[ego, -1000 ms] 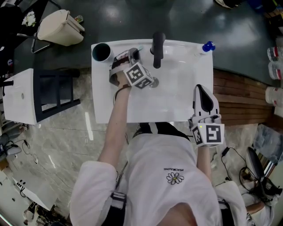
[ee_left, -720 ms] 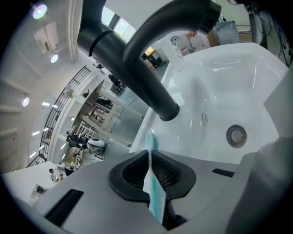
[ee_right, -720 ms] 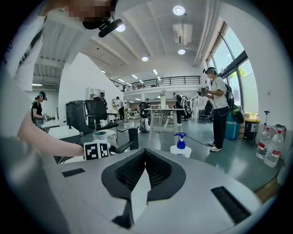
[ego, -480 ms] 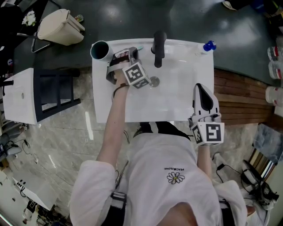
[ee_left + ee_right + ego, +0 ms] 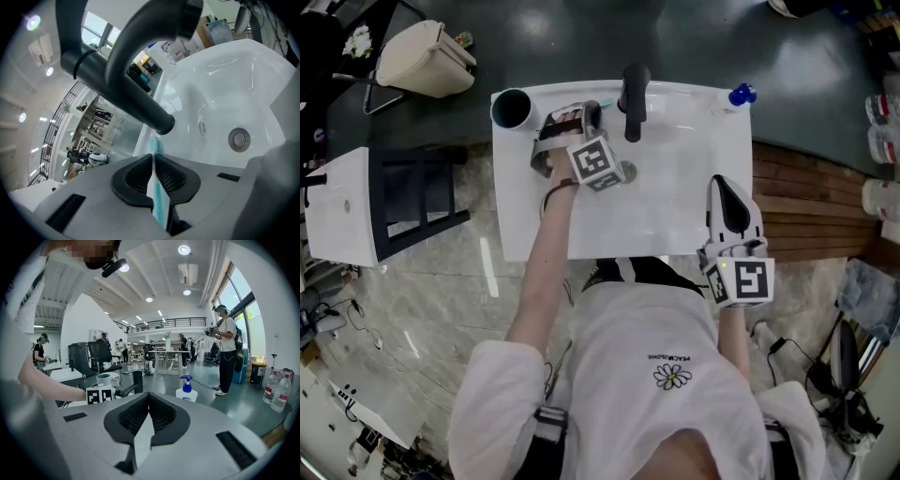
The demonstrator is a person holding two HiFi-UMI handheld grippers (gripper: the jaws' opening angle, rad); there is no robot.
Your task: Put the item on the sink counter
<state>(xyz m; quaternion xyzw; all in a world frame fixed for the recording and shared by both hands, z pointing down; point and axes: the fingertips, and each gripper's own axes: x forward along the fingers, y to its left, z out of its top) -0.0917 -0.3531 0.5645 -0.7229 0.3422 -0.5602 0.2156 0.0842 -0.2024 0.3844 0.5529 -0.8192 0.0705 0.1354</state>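
Note:
A teal and white toothbrush (image 5: 155, 187) is pinched between the pads of my left gripper (image 5: 153, 161), its bristle head (image 5: 155, 143) sticking out just under the black faucet (image 5: 136, 61). In the head view this left gripper (image 5: 579, 120) hovers over the back left of the white sink counter (image 5: 525, 225), between the teal cup (image 5: 512, 108) and the faucet (image 5: 635, 89). My right gripper (image 5: 728, 197) rests over the counter's right side, shut with nothing in it. In its own view the right gripper (image 5: 149, 401) has its pads together.
A soap bottle with a blue pump (image 5: 738, 97) stands at the back right corner. The basin's drain (image 5: 239, 139) lies below the faucet. A beige bin (image 5: 427, 58) and a white and black stand (image 5: 384, 202) sit left of the sink; wooden decking (image 5: 806, 206) lies right.
My left gripper has rolled a little with the toothbrush in it, staying beside the faucet. The right gripper has kept still.

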